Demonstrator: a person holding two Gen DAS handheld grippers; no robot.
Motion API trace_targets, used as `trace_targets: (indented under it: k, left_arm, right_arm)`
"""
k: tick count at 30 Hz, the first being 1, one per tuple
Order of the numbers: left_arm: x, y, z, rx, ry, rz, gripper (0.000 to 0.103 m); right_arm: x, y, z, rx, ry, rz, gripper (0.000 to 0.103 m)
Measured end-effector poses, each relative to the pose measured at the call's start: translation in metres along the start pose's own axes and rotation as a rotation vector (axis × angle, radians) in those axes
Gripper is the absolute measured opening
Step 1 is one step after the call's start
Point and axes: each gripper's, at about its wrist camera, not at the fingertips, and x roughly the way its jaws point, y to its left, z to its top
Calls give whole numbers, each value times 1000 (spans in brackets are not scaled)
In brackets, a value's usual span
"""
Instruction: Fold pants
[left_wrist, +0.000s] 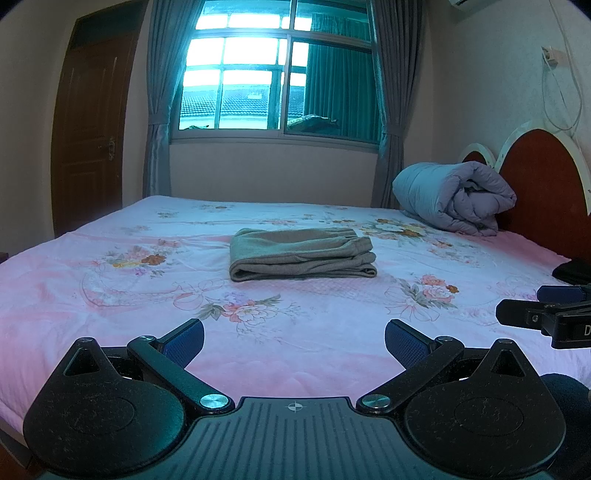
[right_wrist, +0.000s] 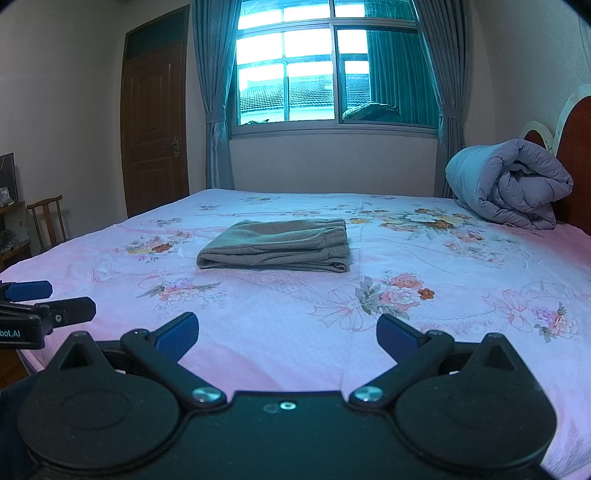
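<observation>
Pink sheet: a floral bedsheet (left_wrist: 110, 295) covered the bed, printed with flower sprays and bows, smooth apart from faint creases.
Room: a window (right_wrist: 332, 74) with teal curtains stood in the far wall, a brown door (right_wrist: 155, 125) to its left, a wooden chair (right_wrist: 46, 221) beside the bed's left edge.
Headboard end: a rolled lilac quilt (left_wrist: 454, 199) lay at the right, against a red headboard (left_wrist: 543, 177) with a white rim.
Pants: the folded grey-brown pants (left_wrist: 301, 254) lay near the middle of the bed, well apart from both grippers.
Long axis: the bundle ran left to right across both views; its rounded fold faced left, the stacked layer ends and gathered waistband faced right, toward the headboard side.
Left gripper (left_wrist: 293, 343): its blue-padded fingers were spread wide over bare sheet, holding nothing.
Right gripper (right_wrist: 288, 334): its fingers were likewise spread wide and empty, above the near part of the bed.
Cut off: each gripper showed only partly at the other view's edge; a dark object (left_wrist: 574, 269) at the right edge of the left view could not be made out.
Hard to tell: how many layers the pants made.
</observation>
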Motion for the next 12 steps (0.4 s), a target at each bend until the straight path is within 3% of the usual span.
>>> trace_targets:
  k: [12]
  left_arm:
    - [-4,-3,0,16,-20,1,103]
  right_arm:
    - [0,0,0,-1,1,0,97]
